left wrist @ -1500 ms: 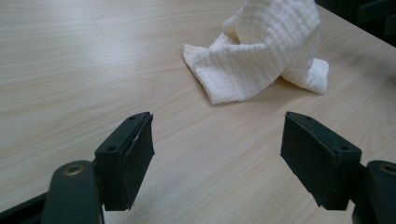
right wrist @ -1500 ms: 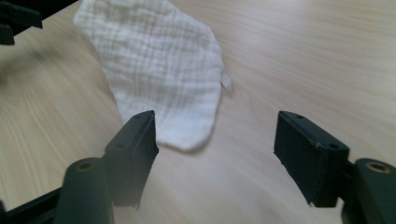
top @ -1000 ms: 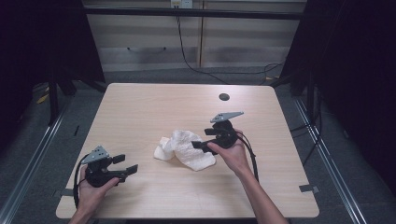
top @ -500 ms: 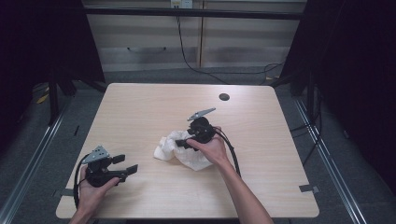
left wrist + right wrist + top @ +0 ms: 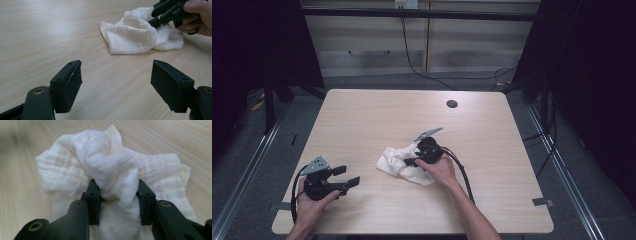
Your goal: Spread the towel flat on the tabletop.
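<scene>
A crumpled white cloth lies at the middle of the wooden table. My right gripper is at the cloth's right side, held by a hand. In the right gripper view a raised fold of the cloth is pinched between the two jaws of the right gripper. My left gripper is held near the front left corner, well apart from the cloth. In the left gripper view it stands wide open over bare wood, with the cloth and the right gripper farther off.
A round dark hole sits in the table's far right part. The right gripper's cable trails along the forearm toward the front edge. A grey tape strip marks the front right corner. Cabinets stand behind the table.
The right gripper moved left onto the cloth and its jaws now hold a fold. The left gripper stayed in place, open.
</scene>
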The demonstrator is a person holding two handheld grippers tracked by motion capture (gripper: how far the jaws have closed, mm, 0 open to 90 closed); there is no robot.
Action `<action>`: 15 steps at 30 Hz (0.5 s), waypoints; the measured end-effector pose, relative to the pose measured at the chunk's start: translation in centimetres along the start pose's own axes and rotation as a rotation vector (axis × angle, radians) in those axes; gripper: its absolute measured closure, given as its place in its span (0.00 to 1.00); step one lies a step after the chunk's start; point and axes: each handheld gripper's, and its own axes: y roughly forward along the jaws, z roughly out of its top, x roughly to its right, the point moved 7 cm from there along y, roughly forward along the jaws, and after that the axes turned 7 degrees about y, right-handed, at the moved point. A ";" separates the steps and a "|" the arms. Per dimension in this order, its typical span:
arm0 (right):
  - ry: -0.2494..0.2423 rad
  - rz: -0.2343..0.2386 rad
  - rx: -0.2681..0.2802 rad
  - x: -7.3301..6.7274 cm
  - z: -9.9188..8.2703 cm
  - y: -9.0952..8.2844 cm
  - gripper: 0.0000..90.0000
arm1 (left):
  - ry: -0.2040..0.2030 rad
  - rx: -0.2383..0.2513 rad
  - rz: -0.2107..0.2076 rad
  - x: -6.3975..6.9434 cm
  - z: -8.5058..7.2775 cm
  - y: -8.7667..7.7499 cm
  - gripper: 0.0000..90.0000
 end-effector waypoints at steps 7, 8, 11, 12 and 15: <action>-0.017 0.033 -0.015 -0.9 -1.9 -1.2 0.75 | -0.002 -0.006 0.002 0.0 -0.1 0.2 0.27; -0.025 0.032 -0.016 -1.1 -2.1 -1.3 0.76 | -0.001 -0.006 0.002 0.0 -0.1 0.2 0.27; -0.032 0.044 -0.014 -1.4 -2.8 -1.7 0.77 | 0.001 -0.005 0.000 0.1 0.0 0.1 0.27; -0.031 0.047 -0.019 -1.6 -3.0 -1.9 0.77 | 0.001 -0.006 0.001 0.1 -0.1 0.2 0.27; -0.054 0.055 -0.025 -2.0 -3.9 -2.5 0.78 | 0.002 -0.007 0.000 0.1 -0.1 0.2 0.27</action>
